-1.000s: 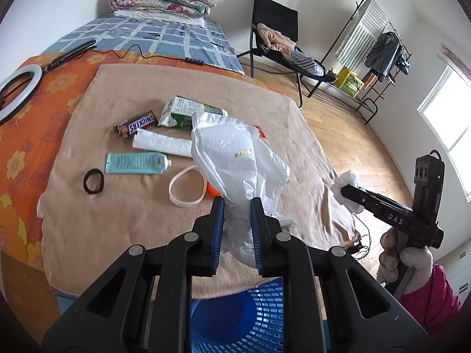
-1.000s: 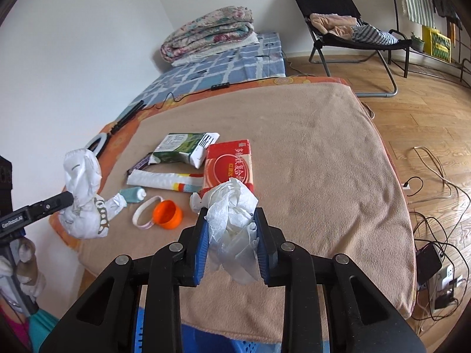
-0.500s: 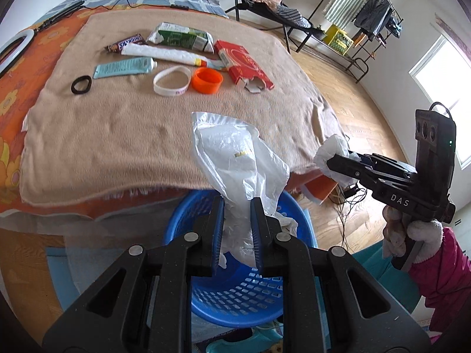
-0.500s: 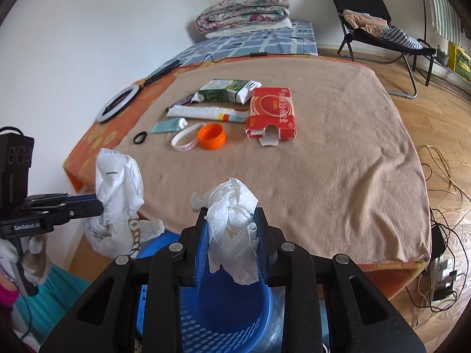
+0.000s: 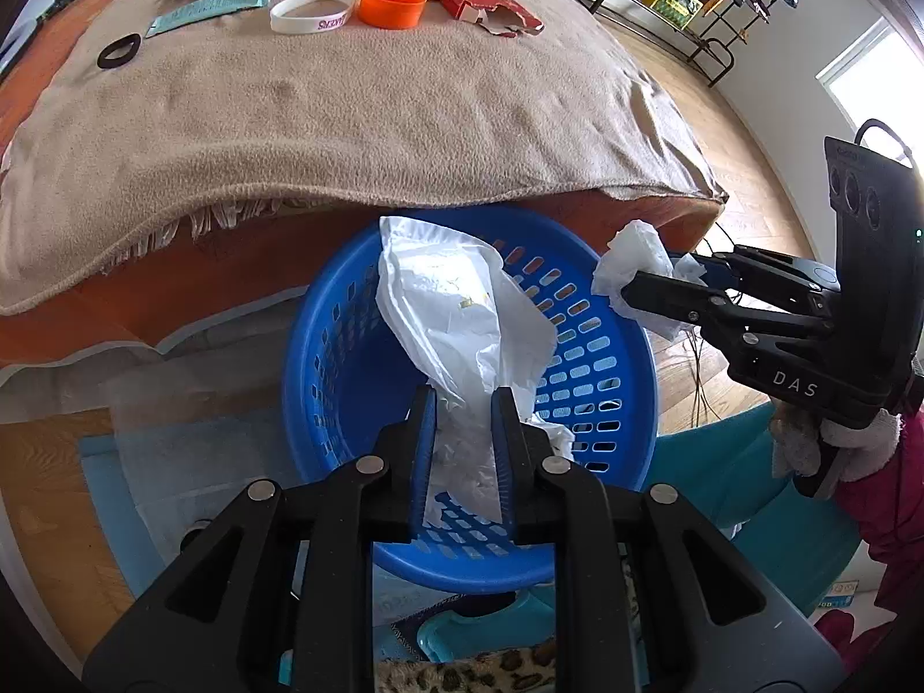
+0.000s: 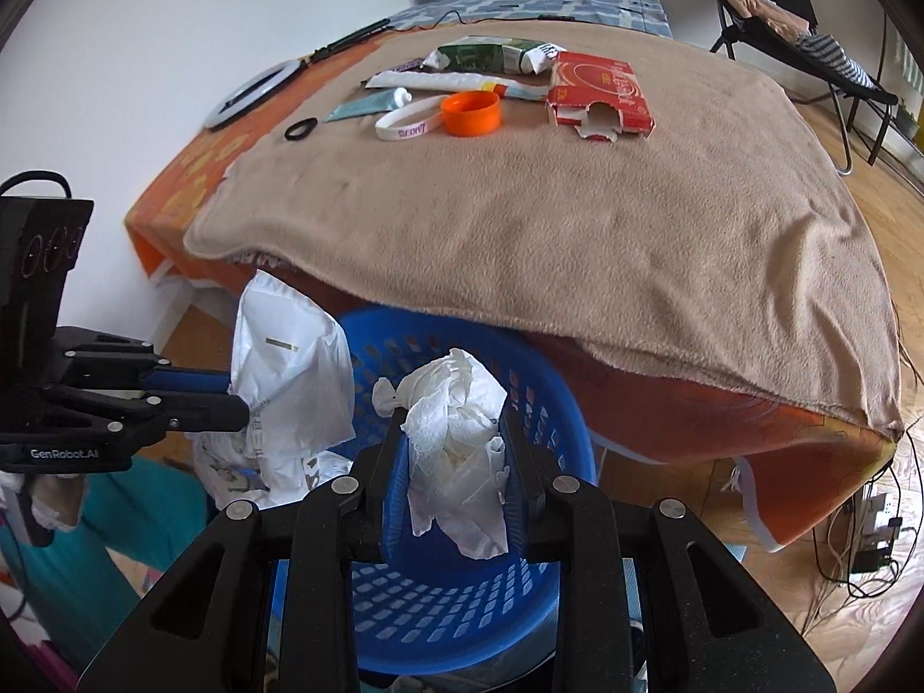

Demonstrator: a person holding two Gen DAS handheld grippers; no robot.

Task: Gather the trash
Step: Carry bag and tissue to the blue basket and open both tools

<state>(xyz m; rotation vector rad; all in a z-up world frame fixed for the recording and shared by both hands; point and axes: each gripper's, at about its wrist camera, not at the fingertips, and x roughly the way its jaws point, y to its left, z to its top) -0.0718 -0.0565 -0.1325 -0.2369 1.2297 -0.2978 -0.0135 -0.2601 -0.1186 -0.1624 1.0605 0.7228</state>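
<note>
My left gripper [image 5: 462, 404] is shut on a white plastic bag [image 5: 462, 312] and holds it over the blue basket [image 5: 323, 346] on the floor at the bed's foot. My right gripper [image 6: 453, 421] is shut on a crumpled white tissue [image 6: 456, 404] above the same basket [image 6: 554, 404]. The right gripper [image 5: 629, 289] with the tissue [image 5: 635, 242] shows at the basket's right rim in the left wrist view. The left gripper [image 6: 242, 392] with the bag [image 6: 289, 369] shows at the left in the right wrist view.
On the beige blanket [image 6: 577, 202] lie a red box [image 6: 600, 92], an orange lid [image 6: 470, 112], a white wristband [image 6: 404, 124], a tube [image 6: 369, 104], a green carton [image 6: 491, 55] and a black ring [image 6: 300, 128]. A chair [image 6: 797, 11] stands at the back right. Cables [image 6: 866, 548] lie on the floor.
Both grippers have drawn back from the bed and lowered. The bag and tissue now hang over the blue basket instead of over the blanket.
</note>
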